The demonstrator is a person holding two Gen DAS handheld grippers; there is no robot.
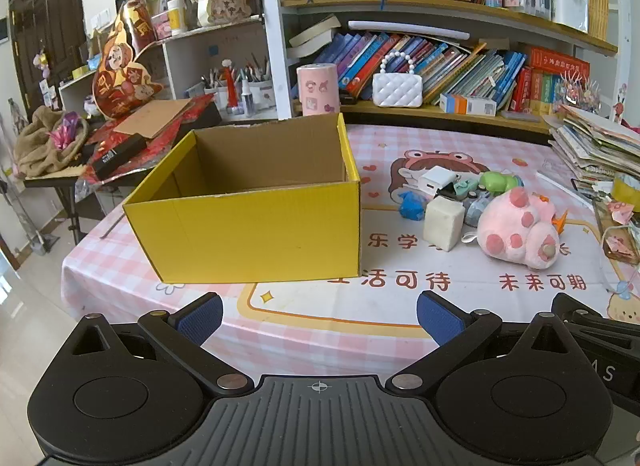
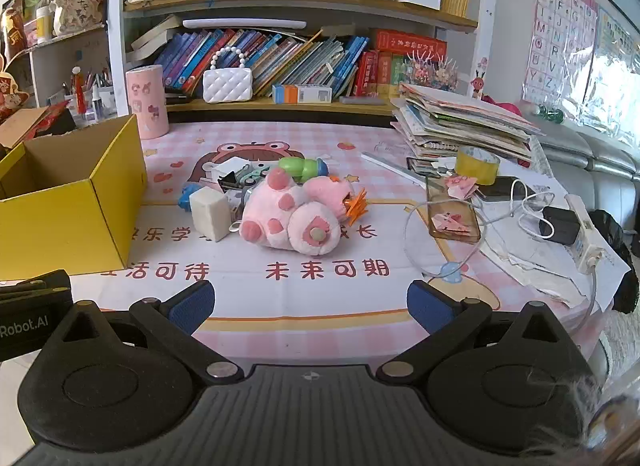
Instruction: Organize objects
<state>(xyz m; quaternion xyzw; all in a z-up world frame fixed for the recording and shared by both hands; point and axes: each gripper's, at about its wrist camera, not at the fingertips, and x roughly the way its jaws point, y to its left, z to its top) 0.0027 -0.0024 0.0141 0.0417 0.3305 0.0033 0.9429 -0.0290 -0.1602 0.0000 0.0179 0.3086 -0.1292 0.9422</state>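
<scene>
Left wrist view shows a yellow cardboard box [image 1: 256, 201] with plain brown inner walls standing open on the pink checked tablecloth [image 1: 320, 330], its floor hidden by the near wall. Just right of it lies a heap: a fluffy pink plush paw [image 2: 292, 217], a pale foam cube [image 2: 210, 213], a white charger [image 1: 436, 181], smaller bits hard to make out. Left gripper [image 1: 319, 320] and right gripper [image 2: 310, 306] both hover spread wide, holding nothing

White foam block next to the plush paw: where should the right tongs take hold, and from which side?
Probably grip the white foam block across its two flat side faces, near the top, coming down from above and slightly from the front. It stands upright at the near-left edge of the pile, so the near side is clear; the plush paw crowds its right. The right tongs are open.
</scene>
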